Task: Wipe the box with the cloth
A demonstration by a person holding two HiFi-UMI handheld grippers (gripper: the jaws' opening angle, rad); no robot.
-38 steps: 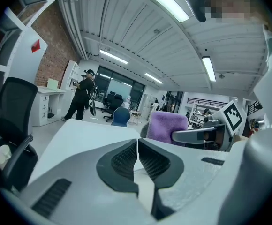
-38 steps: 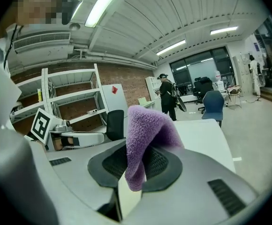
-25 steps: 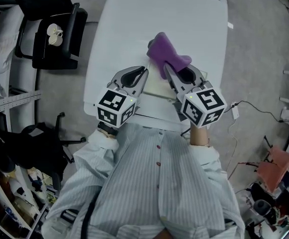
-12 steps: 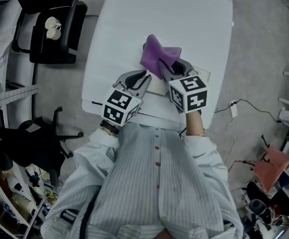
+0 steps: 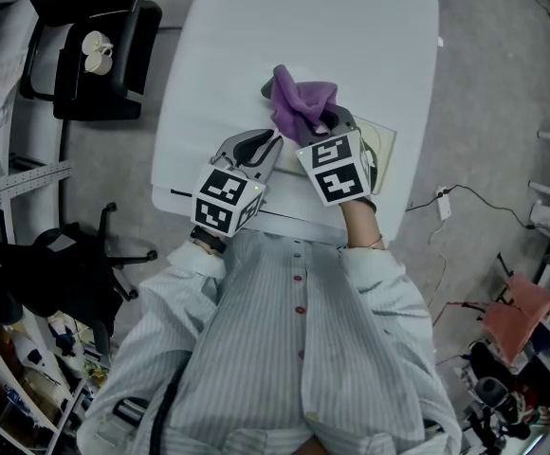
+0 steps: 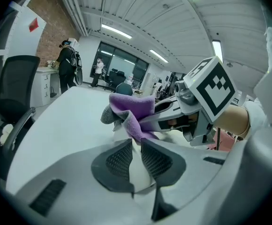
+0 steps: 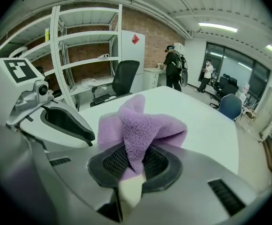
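Observation:
A flat cream box [image 5: 381,146] lies near the front edge of the white table [image 5: 256,27]. My left gripper [image 5: 273,146] grips the box's left near edge; in the left gripper view its jaws [image 6: 136,151] are closed on a pale edge of the box [image 6: 135,171]. My right gripper [image 5: 324,127] is shut on a purple cloth [image 5: 302,102] and holds it down over the box's top. The cloth [image 7: 140,130] bunches up between the right fingers. In the left gripper view the cloth [image 6: 129,109] hangs just beyond my left jaws. Most of the box is hidden by both grippers.
A black office chair [image 5: 95,55] stands left of the table, with shelving along the left wall. A cable and plug [image 5: 446,207] lie on the floor to the right, near a red object [image 5: 522,316]. People [image 6: 68,64] stand far off across the room.
The right gripper has carried the cloth to the left across the box, toward the left gripper, and its marker cube has turned. The left gripper has stayed in place.

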